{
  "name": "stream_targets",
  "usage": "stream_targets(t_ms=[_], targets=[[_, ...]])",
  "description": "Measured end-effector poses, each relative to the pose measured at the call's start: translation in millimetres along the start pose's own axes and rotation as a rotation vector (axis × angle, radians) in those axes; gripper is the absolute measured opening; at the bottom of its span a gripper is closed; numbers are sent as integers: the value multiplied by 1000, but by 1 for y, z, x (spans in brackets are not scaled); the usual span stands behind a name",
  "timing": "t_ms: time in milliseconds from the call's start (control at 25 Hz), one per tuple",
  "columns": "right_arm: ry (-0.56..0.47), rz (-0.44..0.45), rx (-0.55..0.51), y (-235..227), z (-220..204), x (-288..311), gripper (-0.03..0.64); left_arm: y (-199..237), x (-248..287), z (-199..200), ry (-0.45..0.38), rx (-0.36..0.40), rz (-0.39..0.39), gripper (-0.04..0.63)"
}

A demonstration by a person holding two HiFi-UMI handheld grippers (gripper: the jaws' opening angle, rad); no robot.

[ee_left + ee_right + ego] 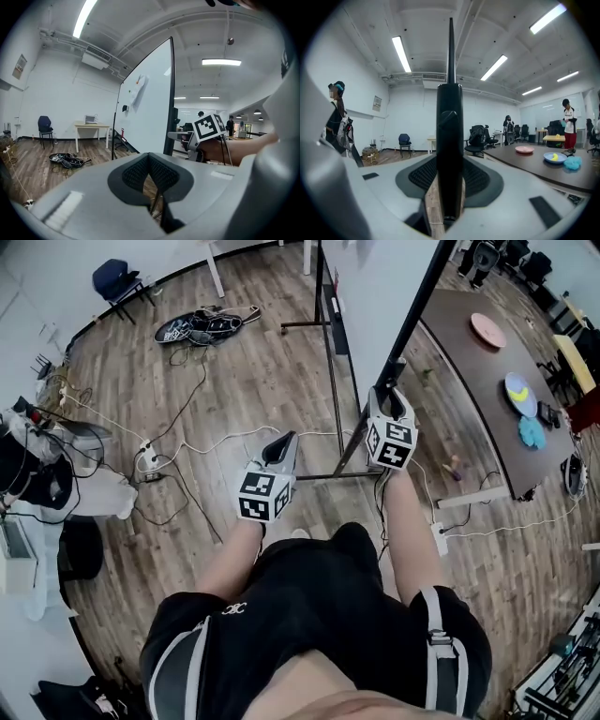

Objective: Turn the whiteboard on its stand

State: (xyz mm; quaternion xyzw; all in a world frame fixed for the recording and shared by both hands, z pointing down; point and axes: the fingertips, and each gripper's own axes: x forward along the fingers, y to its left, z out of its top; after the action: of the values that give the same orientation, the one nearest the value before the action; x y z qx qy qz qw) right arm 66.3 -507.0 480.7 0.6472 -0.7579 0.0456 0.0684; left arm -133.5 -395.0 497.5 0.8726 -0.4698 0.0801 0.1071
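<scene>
Wood-plank floor point(253, 371) lies open across the upper left of the head view, broken only by a heap of cables point(202, 326) and a white cord point(225, 437) trailing across it. The whiteboard point(384, 296) stands upright at upper centre on its black stand point(323, 329). Its near black edge runs down to the right gripper point(390, 395), whose fingers are clamped on it. A long dark worktop point(469, 371) lies near the board's right side. The left gripper point(284, 442), lower left of the board and apart from it, has its fingers together and empty.
</scene>
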Motion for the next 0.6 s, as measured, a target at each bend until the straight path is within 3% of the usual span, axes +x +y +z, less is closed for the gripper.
stream_targets(t_ms=[600], targets=[[7, 8, 0, -31, -16, -79, 169, -84, -3, -8, 17, -11, -53, 9]])
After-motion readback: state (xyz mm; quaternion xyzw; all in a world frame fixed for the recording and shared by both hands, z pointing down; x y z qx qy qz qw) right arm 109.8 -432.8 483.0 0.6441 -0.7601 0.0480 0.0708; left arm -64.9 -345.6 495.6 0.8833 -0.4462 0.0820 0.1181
